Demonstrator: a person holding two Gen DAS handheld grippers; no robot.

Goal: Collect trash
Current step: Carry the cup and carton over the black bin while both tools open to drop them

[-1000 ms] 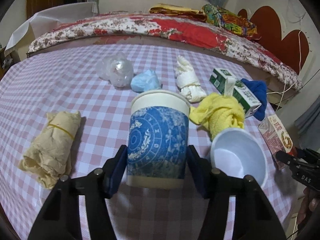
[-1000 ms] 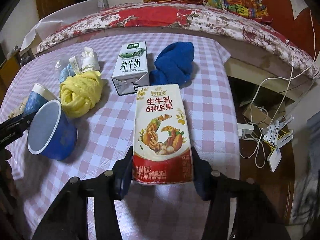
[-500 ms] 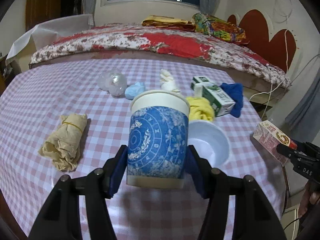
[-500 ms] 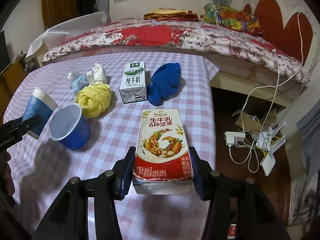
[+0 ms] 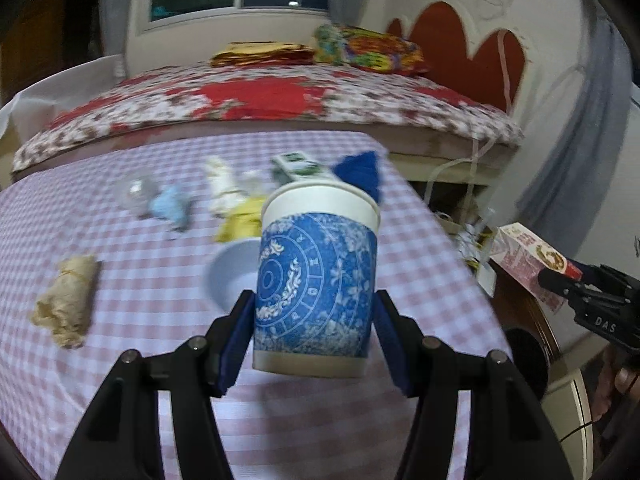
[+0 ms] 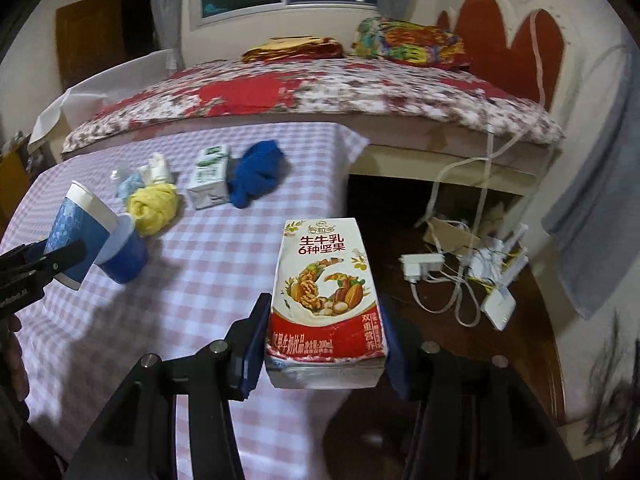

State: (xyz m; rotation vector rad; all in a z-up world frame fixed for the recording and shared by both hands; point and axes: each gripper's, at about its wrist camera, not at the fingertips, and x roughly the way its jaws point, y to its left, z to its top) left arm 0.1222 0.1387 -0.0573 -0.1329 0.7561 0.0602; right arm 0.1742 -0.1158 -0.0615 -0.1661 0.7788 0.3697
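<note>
1. A blue-patterned paper cup (image 5: pixel 316 284) with a white rim, upright, is clamped between gripper pads and held clear above the checked tablecloth.
2. A red-and-white nut milk carton (image 6: pixel 326 308), upright, is gripped at its base, clear of the table's right edge.
3. A second blue cup (image 6: pixel 124 254) lies tipped on the cloth, beside a green-and-white milk carton (image 6: pixel 209 178).
</note>
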